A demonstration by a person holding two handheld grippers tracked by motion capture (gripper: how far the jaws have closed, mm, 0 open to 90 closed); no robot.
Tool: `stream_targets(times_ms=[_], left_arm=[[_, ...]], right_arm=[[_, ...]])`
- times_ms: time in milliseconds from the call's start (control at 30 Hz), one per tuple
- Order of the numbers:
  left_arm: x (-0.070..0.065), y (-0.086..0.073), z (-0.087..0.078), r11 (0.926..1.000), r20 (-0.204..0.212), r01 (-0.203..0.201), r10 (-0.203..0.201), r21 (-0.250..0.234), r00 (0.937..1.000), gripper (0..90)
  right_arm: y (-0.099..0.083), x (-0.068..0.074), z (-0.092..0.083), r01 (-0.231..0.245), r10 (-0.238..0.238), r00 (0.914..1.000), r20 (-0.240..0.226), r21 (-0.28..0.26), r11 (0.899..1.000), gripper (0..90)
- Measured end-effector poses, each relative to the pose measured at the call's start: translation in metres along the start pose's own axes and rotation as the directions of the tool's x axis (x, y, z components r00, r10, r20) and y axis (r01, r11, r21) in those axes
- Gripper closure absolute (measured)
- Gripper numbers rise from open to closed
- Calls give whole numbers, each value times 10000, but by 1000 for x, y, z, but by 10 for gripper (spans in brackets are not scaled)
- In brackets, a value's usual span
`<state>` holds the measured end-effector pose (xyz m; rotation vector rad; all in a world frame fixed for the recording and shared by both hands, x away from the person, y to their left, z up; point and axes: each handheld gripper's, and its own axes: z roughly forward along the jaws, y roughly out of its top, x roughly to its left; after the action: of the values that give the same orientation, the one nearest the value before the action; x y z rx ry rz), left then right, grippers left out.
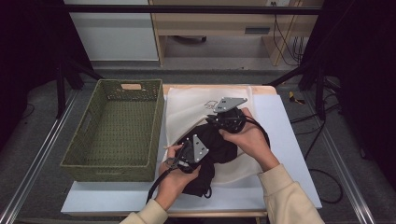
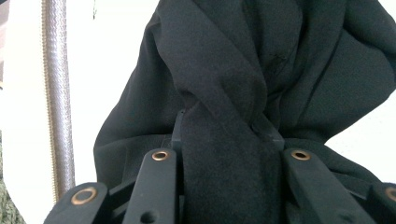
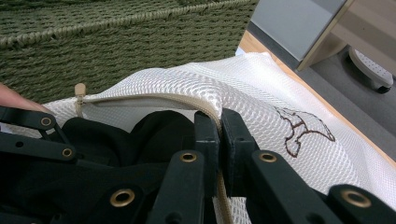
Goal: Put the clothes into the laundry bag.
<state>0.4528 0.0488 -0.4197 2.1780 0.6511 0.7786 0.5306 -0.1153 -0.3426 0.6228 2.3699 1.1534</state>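
Centrally, matte black cloth [image 2: 224, 154] bunched; white mesh bag [image 3: 261, 93], zipper edge pinched.

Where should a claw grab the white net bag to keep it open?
On the zipper edge of the white net bag, from above, where the right claw pinches it. That stiff rim lifts the mouth so the black cloth in the left claw can probably slide in.

The left claw [image 2: 228, 140] grips a thick fold of black cloth [image 2: 261, 70] between its jaws; the cloth bunches and spreads toward twelve o'clock. Behind lies a white bag [image 2: 116, 51]. At nine o'clock a braided strip [image 2: 58, 102] runs upright, possibly the bag's zipper edge.
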Motion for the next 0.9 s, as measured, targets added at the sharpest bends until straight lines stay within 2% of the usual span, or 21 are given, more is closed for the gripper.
stream_targets(times_ms=[200, 900], left_arm=[[0, 0, 2, 10000, -39, 41, -41, -10, 10000, 681], [-2, -3, 29, 9991, -444, 365, -354, 238, 9984, 675]], right_arm=[[0, 1, 0, 21, -21, 10000, -10, -8, 10000, 865], [-1, 1, -1, 59, -59, 10000, -42, 2, 10000, 865]])
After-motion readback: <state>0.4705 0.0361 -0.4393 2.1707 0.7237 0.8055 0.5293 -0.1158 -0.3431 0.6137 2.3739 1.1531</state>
